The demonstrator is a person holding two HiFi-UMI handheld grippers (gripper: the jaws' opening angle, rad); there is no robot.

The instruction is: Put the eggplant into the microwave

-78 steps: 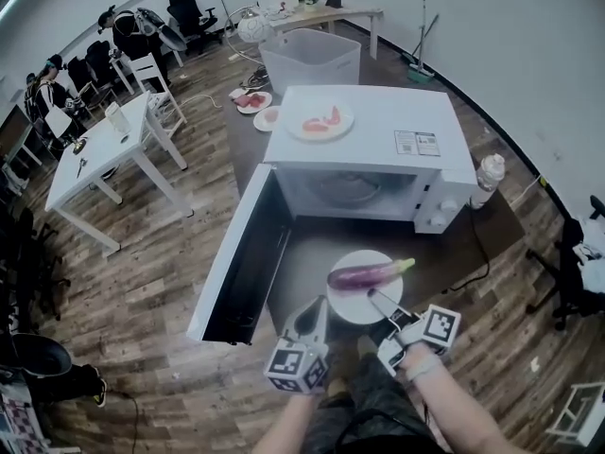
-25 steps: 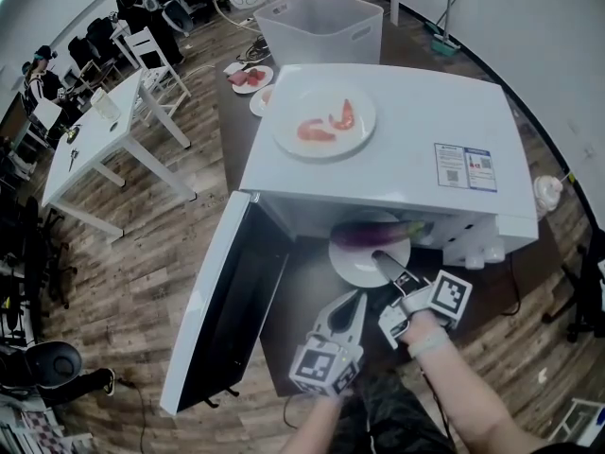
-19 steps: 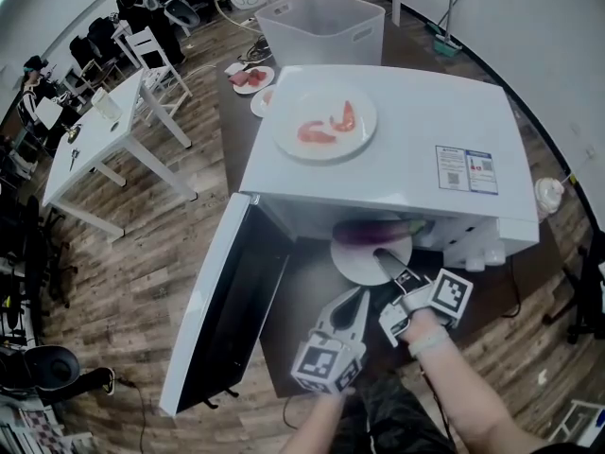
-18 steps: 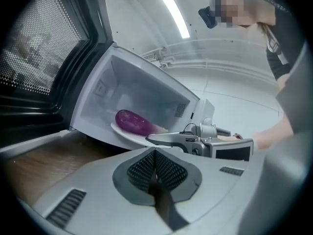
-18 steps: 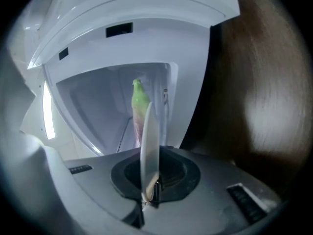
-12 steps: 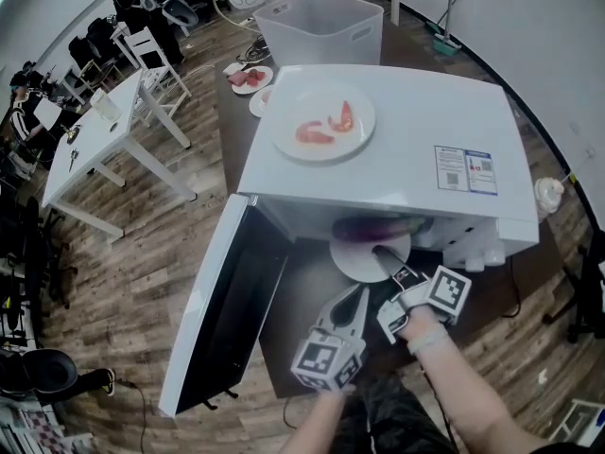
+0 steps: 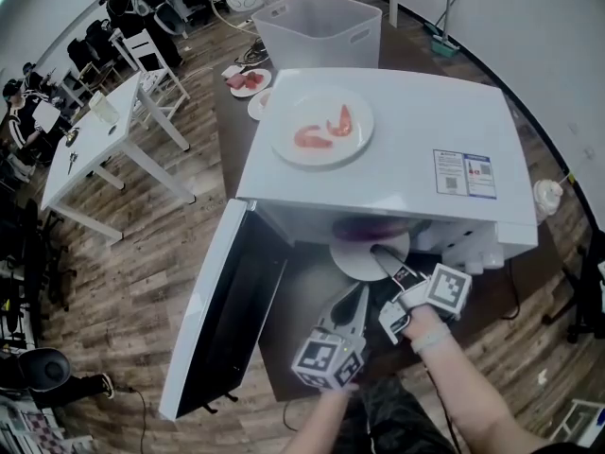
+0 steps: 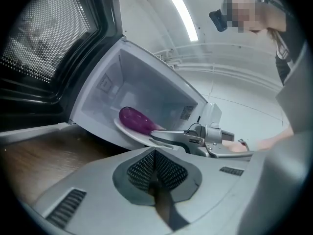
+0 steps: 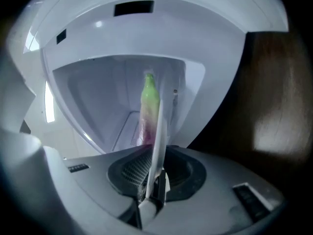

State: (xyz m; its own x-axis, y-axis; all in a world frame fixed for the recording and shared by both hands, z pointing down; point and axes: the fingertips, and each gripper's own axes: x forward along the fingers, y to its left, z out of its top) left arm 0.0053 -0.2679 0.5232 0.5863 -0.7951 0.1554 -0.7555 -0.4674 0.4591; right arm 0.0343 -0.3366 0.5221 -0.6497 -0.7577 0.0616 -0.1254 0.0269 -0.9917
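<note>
The purple eggplant (image 7: 373, 227) lies on a white plate (image 7: 364, 258) that sits half inside the open microwave (image 7: 378, 140), under its top edge. My right gripper (image 7: 381, 252) reaches the plate's near rim; its jaws are opening, with the rim (image 9: 158, 146) still between them. The right gripper view looks along the plate edge to the eggplant (image 9: 149, 106), green stem end up. My left gripper (image 7: 357, 296) hovers just left of the right one, shut and empty. In the left gripper view the eggplant (image 8: 136, 121) rests on the plate (image 8: 128, 133) in the cavity, the right gripper (image 8: 166, 136) at its rim.
The microwave door (image 7: 222, 320) hangs wide open to the left. A plate of shrimp (image 7: 321, 126) sits on the microwave's top. A white bin (image 7: 321, 26) stands behind, a bottle (image 7: 546, 195) at the right, a white table (image 7: 95, 140) to the left.
The plate with the eggplant went from the table in front of the microwave into its opening, then edged slightly further in. The left gripper stayed beside it.
</note>
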